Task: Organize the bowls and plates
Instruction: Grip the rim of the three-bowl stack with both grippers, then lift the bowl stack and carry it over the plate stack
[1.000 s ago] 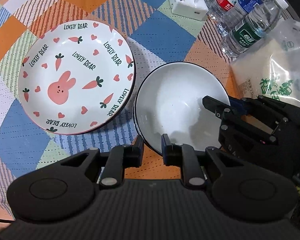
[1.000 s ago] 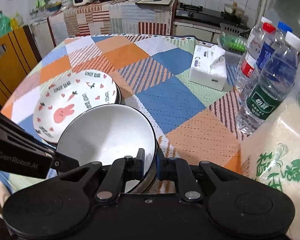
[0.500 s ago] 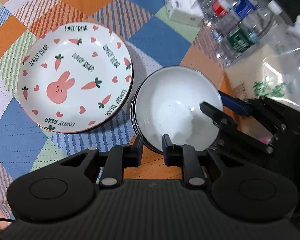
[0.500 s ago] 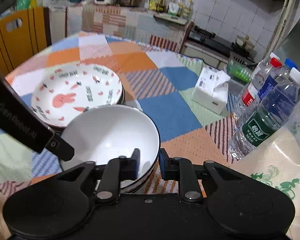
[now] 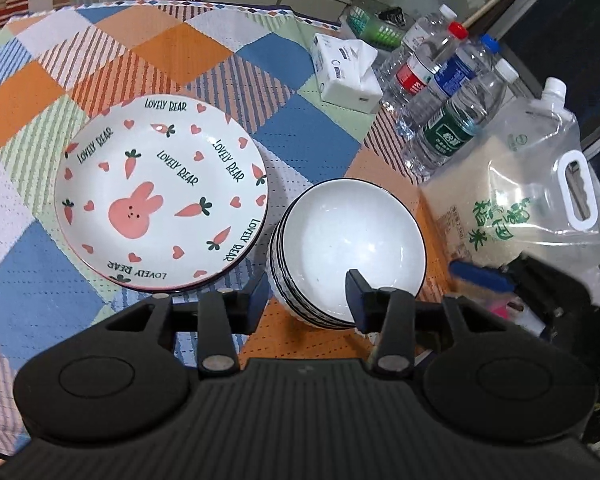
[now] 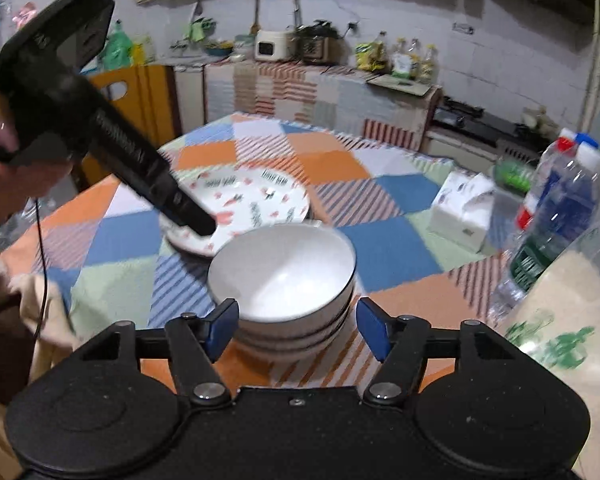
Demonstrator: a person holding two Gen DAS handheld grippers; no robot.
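A stack of white bowls with dark rims [image 5: 352, 236] stands on the checked tablecloth; it also shows in the right wrist view [image 6: 284, 276]. Left of it lies a stack of rabbit-and-carrot plates [image 5: 160, 196], blurred in the right wrist view [image 6: 256, 204]. My left gripper [image 5: 306, 294] is open and empty, just in front of and above the bowls. My right gripper [image 6: 296, 326] is open and empty, its fingers either side of the bowl stack's near side, apart from it. The left gripper's body [image 6: 100, 120] hangs over the plates in the right wrist view.
A tissue box [image 5: 346, 74], three water bottles [image 5: 448, 96] and a clear bag of rice [image 5: 528, 200] stand at the right of the table. A kitchen counter with appliances [image 6: 300, 48] lies beyond. The table edge is near my grippers.
Both grippers have opened from nearly shut and pulled back and up from the bowl stack. The bowls now stand alone on the cloth.
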